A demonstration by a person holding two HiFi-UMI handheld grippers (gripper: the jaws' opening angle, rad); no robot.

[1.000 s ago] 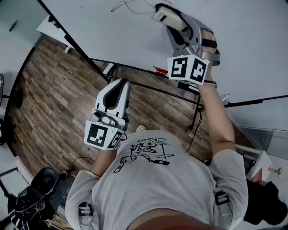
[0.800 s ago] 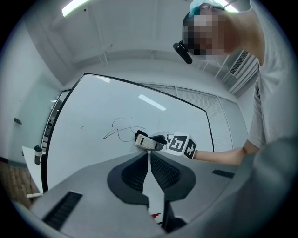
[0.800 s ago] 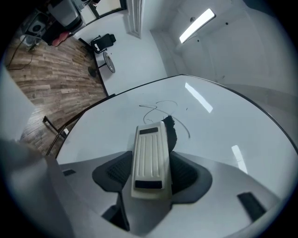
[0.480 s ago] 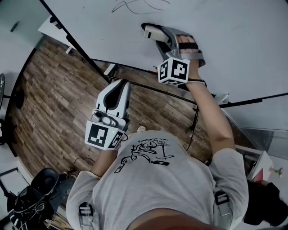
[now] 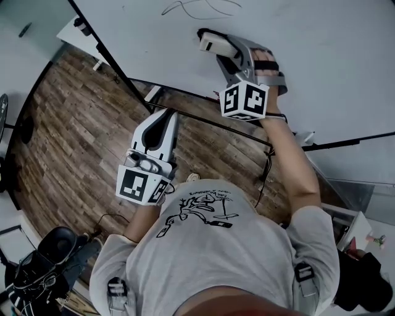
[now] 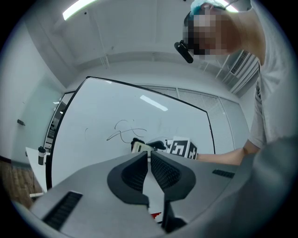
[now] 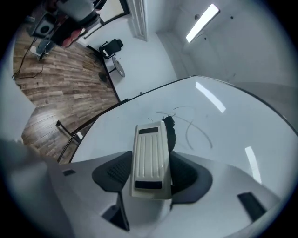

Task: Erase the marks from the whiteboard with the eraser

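Observation:
The whiteboard (image 5: 321, 55) fills the top of the head view, with thin scribbled marks (image 5: 197, 7) near its upper edge. My right gripper (image 5: 213, 41) is shut on a cream eraser (image 5: 208, 42) with a dark felt side, held against the board just below the marks. In the right gripper view the eraser (image 7: 150, 158) sits between the jaws, and the marks (image 7: 191, 123) lie just beyond its tip. My left gripper (image 5: 166, 117) hangs low and shut, away from the board, holding nothing. From the left gripper (image 6: 150, 159) view the marks (image 6: 123, 132) and the eraser (image 6: 139, 147) show on the board ahead.
The whiteboard's black frame and stand bar (image 5: 203, 117) run over a wooden floor (image 5: 68, 136). A cable (image 5: 268, 166) hangs by the stand. A black wheeled chair base (image 5: 43, 268) is at bottom left. An office chair (image 7: 111, 46) stands far off.
The right gripper has carried the eraser down and to the left across the board, then held almost still. The left gripper has not moved.

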